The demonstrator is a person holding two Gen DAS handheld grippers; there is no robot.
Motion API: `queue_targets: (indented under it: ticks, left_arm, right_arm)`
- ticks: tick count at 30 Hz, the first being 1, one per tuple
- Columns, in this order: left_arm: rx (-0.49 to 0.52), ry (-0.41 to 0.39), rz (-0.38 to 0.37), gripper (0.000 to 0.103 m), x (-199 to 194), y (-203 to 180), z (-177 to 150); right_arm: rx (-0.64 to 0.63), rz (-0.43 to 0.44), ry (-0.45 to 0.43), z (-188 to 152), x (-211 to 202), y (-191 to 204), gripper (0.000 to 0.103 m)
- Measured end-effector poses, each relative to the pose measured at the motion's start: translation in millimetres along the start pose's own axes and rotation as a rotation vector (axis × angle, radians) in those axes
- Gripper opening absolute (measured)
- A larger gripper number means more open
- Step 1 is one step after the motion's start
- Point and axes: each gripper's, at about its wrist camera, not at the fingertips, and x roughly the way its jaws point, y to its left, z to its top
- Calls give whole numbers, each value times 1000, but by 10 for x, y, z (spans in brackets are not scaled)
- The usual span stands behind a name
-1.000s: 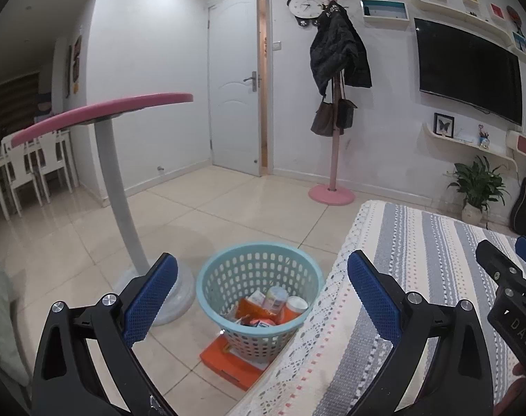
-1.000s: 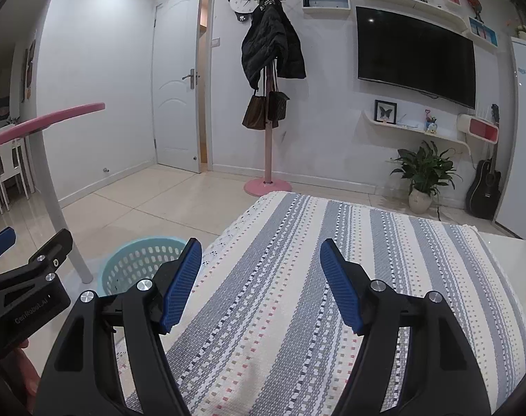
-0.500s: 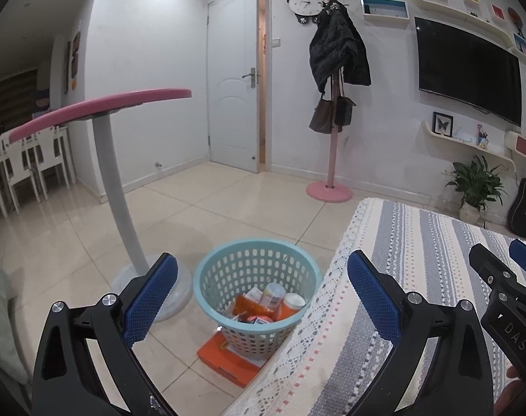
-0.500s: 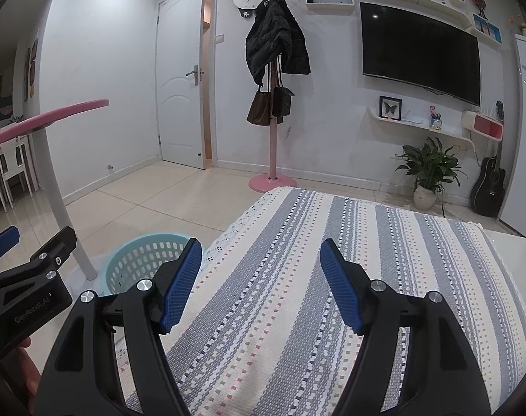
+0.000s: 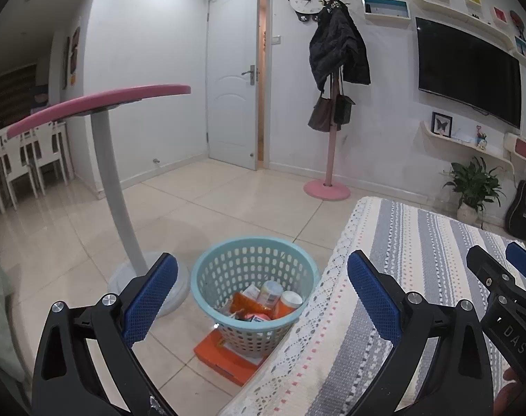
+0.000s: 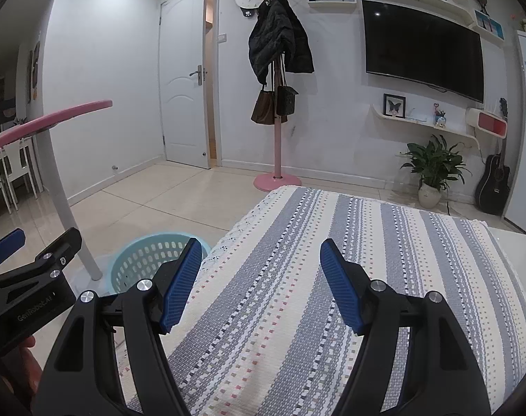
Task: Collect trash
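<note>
A light blue perforated basket (image 5: 207,270) stands on the tiled floor beside the table's edge. Inside it lie bottles and wrappers (image 5: 268,300), among them an orange pack and two small jars. My left gripper (image 5: 261,289) hangs open above and in front of the basket, nothing between its blue pads. My right gripper (image 6: 256,277) is open over the striped tablecloth (image 6: 332,277), also with nothing in it. In the right wrist view the basket (image 6: 141,260) shows at the lower left, partly hidden by a finger. Each gripper appears at the edge of the other's view.
An orange flat box (image 5: 225,357) lies on the floor under the basket. A pink round table on a white post (image 5: 113,187) stands left of it. A pink coat rack (image 5: 329,159), a potted plant (image 6: 433,173) and a guitar (image 6: 493,180) line the far wall.
None of the objects moved. Both views have shifted only slightly; the grippers remain open as before.
</note>
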Motion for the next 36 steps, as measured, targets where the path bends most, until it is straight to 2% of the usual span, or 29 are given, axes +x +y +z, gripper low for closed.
queue_targets:
  ticks: [36]
  left_arm:
    - [-4,9,-10,95,13,-26,-1]
  right_arm:
    - [4,-11,-10,14,-10,44,67]
